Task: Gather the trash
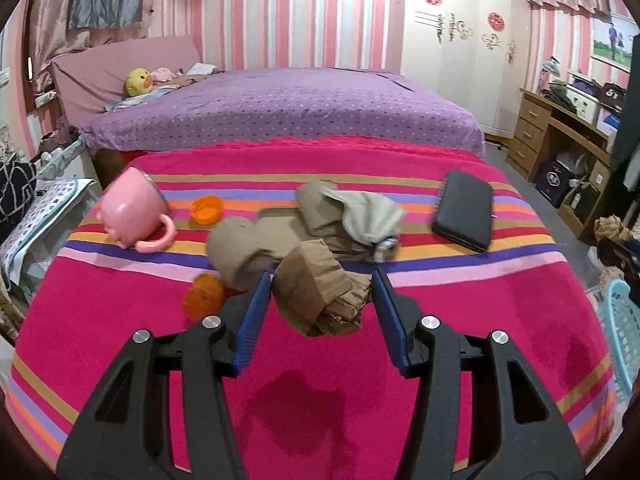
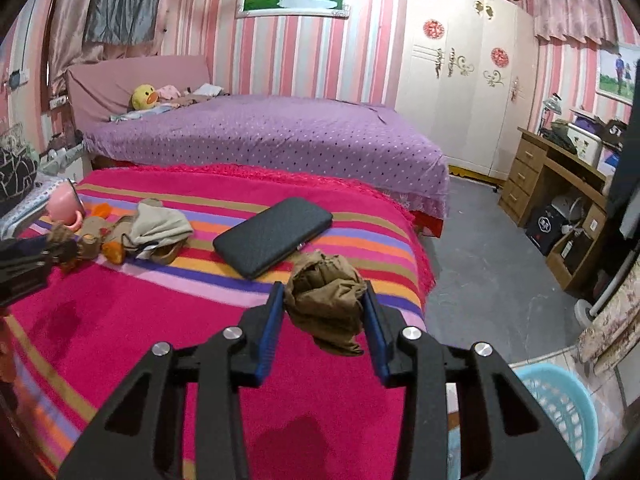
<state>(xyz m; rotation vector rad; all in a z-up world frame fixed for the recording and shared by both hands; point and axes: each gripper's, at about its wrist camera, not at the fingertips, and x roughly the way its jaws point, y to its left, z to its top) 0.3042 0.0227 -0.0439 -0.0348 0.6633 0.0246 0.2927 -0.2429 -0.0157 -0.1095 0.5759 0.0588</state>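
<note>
— Between the blue pads of the right hand-held gripper [image 2: 325,312], what is sitting there?

— A crumpled brown paper wad [image 2: 326,300]; the jaws are closing on it from both sides, lifting it clear of the striped blanket [image 2: 120,320].

— And the left hand-held gripper [image 1: 322,300]?

— It is straddling a folded brown paper lump [image 1: 316,296], jaws parted wider; whether the pads are actually pressing it, I cannot tell.

— Where is the trash going?

— Probably into the blue basket [image 2: 560,408], which is lying below and to the right of the right hand-held gripper, the nearer one.
</note>
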